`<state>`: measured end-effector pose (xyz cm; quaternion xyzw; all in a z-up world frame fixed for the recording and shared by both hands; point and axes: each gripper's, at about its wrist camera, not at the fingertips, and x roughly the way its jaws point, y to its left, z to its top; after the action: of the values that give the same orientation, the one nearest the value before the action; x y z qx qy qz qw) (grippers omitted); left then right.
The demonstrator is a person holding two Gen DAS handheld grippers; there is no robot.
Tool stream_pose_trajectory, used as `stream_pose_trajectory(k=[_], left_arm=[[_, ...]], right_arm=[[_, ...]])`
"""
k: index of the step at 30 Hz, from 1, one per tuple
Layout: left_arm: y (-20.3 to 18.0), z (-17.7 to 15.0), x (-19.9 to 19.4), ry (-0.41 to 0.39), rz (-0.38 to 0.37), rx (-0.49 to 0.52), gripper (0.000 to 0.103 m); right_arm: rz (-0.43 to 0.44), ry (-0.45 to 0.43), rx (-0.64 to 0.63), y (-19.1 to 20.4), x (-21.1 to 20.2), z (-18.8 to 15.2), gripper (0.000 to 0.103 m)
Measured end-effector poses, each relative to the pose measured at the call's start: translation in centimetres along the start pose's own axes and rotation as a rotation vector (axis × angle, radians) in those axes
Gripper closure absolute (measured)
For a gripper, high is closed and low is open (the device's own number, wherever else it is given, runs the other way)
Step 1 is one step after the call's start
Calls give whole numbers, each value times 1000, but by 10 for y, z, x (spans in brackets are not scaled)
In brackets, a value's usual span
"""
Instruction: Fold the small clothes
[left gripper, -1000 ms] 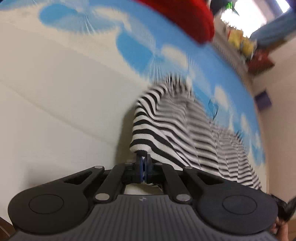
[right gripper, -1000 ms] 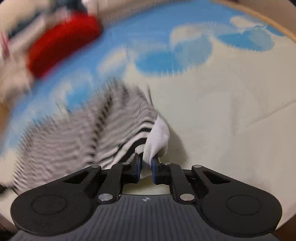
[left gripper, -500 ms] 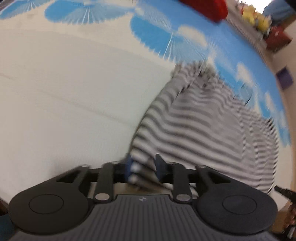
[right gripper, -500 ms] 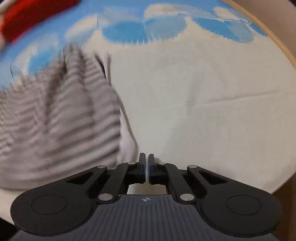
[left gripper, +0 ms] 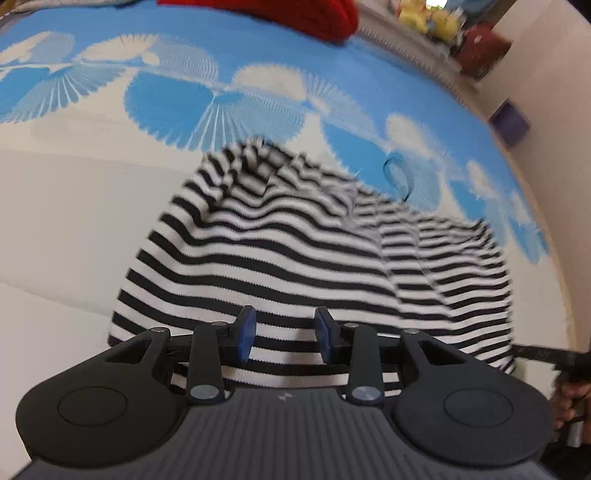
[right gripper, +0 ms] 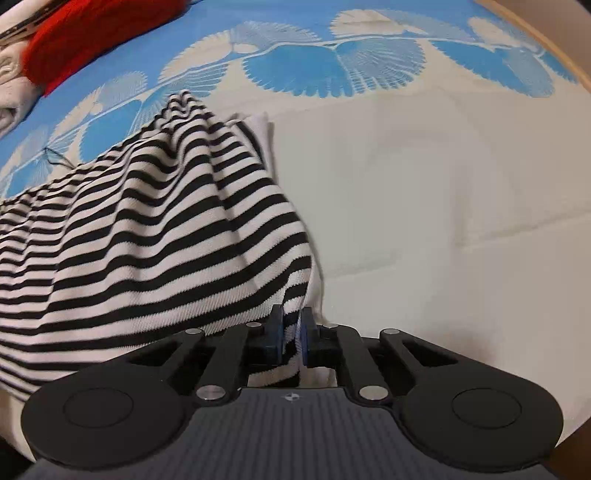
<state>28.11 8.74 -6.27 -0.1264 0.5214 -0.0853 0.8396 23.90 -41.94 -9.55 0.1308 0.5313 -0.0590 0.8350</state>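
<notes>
A black-and-white striped knit garment (left gripper: 314,258) lies rumpled on the bed and also shows in the right wrist view (right gripper: 147,236). My left gripper (left gripper: 284,336) is open just above the garment's near edge, holding nothing. My right gripper (right gripper: 291,332) is nearly closed with the garment's striped right corner pinched between its blue pads. The garment's far end bunches up into a ridge.
The bed sheet (left gripper: 74,221) is cream near me and blue with white fan shapes farther off. A red knit item (left gripper: 295,14) lies at the far side, also in the right wrist view (right gripper: 92,33). Cream folded cloth (right gripper: 11,88) lies beside it. Toys (left gripper: 436,18) stand beyond the bed.
My left gripper opened and let go of the garment's edge. The garment was pulled toward me and laid down flatter. My right gripper stays on its corner.
</notes>
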Motion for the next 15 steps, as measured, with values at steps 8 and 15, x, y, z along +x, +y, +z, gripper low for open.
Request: stream_pose_trajectory(k=[8, 15], left_arm=[[1, 8, 24, 54, 50, -16, 62], [-2, 9, 14, 36, 43, -15, 62]], right_arm=[[-102, -128, -1, 12, -24, 9, 85], [114, -306, -89, 51, -44, 18, 74]])
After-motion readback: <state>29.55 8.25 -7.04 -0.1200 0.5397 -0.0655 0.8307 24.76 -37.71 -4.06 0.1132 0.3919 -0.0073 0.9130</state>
